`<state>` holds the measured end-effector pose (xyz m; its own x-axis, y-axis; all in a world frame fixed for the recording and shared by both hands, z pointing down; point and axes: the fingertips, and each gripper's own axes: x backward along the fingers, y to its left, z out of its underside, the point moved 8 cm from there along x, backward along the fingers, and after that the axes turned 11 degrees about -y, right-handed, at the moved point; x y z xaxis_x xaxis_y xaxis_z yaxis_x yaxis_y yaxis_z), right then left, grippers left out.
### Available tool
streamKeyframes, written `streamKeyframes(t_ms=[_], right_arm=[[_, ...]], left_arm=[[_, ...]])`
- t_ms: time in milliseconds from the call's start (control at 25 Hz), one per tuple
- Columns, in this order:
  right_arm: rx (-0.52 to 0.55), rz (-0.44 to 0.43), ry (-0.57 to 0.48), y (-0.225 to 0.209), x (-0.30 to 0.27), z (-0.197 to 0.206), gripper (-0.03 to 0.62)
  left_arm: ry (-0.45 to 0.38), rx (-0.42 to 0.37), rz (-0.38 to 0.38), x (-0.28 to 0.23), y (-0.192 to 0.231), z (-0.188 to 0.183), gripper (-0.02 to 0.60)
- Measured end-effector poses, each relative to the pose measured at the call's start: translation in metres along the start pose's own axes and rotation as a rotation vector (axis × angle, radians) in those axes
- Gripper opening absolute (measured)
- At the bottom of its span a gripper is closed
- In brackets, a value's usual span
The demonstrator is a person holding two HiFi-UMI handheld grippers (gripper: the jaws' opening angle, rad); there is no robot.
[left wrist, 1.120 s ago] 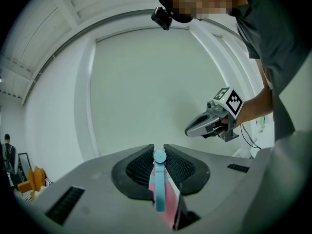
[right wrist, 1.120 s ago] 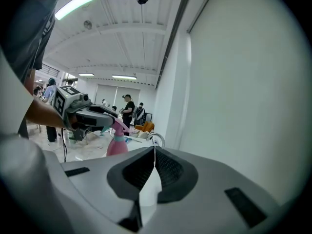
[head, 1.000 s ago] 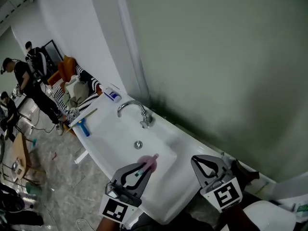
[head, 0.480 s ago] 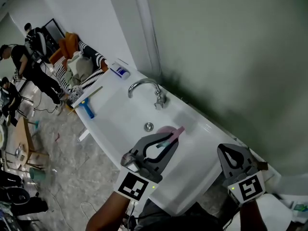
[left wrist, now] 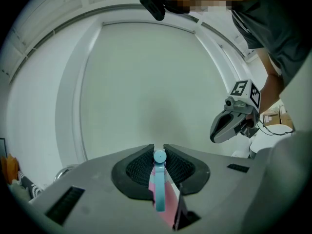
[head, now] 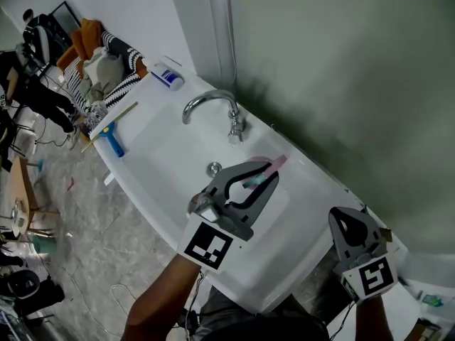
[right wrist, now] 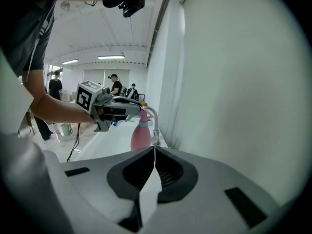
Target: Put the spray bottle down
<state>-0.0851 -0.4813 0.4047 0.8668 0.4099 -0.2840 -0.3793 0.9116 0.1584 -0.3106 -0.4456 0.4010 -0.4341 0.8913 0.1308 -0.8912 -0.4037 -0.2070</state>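
Tap [head: 213, 105] at the back of the white sink [head: 160, 169], drain [head: 214, 168] just in front of it. Blue squeegee [head: 112, 142], tube [head: 168, 77] and heaped clothes [head: 106, 59] well along the counter from the tap. Green wall [head: 341, 62] close behind.

Left gripper [head: 264, 173] clamped near the top of the pink spray bottle [head: 275, 163], over the basin just beside the tap.

Right gripper [head: 340, 219] farther from the tap, jaws pressed together on a thin white sheet [right wrist: 147, 191].
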Motion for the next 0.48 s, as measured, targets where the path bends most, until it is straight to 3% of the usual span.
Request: streamKeyframes(t_ms=[320, 480], right_arm=[[-0.002, 0.008, 0.048, 0.003, -0.012, 0.016, 0.010], [-0.017, 0.023, 0.066, 0.001, -0.013, 0.019, 0.011]], left_arm=[[-0.028, 0.043, -0.023, -0.013, 0.020, 0.038, 0.060], [-0.021, 0.112, -0.049, -0.021, 0.028, 0.057, 0.058]])
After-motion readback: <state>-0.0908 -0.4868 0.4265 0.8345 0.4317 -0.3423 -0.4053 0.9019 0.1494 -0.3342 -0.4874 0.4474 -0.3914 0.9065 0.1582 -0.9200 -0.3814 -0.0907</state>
